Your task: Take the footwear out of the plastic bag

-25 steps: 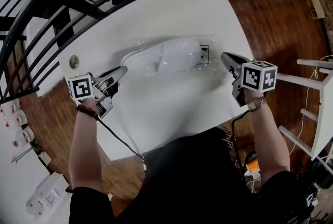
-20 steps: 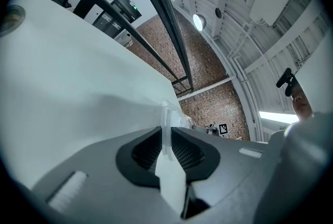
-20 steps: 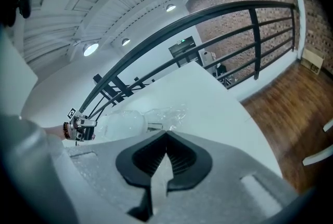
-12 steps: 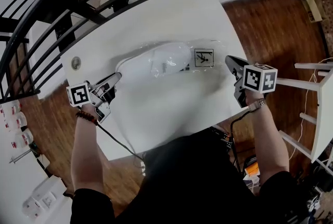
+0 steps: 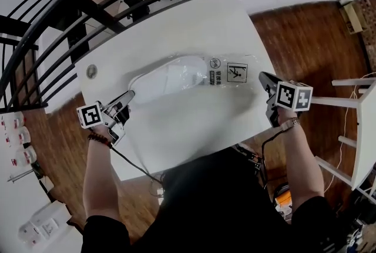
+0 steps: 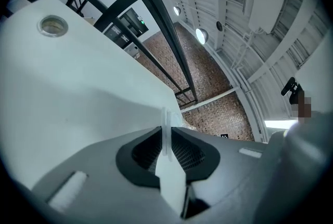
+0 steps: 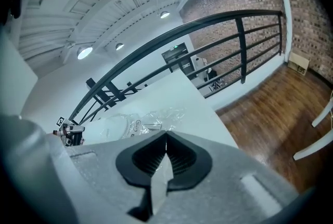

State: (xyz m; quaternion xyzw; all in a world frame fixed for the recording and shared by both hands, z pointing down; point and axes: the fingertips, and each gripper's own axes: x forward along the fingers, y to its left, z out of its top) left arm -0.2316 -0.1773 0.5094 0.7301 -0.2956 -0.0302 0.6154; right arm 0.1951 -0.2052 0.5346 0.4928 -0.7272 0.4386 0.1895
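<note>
A white counter (image 5: 194,122) fills the middle of the head view, with a dark railing (image 5: 88,8) along its far side and wooden floor (image 5: 305,34) to the right. The plastic bag (image 5: 226,74) lies flat across the counter's middle, lengthwise from left to right. The footwear (image 5: 170,77) – white, seen through the clear film – is inside it, in the left and middle part. A square printed label (image 5: 237,73) shows at the bag's right end.

The left hand-held gripper (image 5: 130,95) sits at the bag's near-left end, clenched on a thin edge of the film. In the left gripper view a strip of clear plastic stands up between the two pads. The right hand-held gripper (image 5: 264,77) hovers near the counter's right edge, just beside the bag's right end but not touching it. Its jaws are pressed together with nothing between them – the right gripper view shows the bag lying well beyond the tips. A small round fitting (image 5: 91,71) is set in the counter at the far left.
</note>
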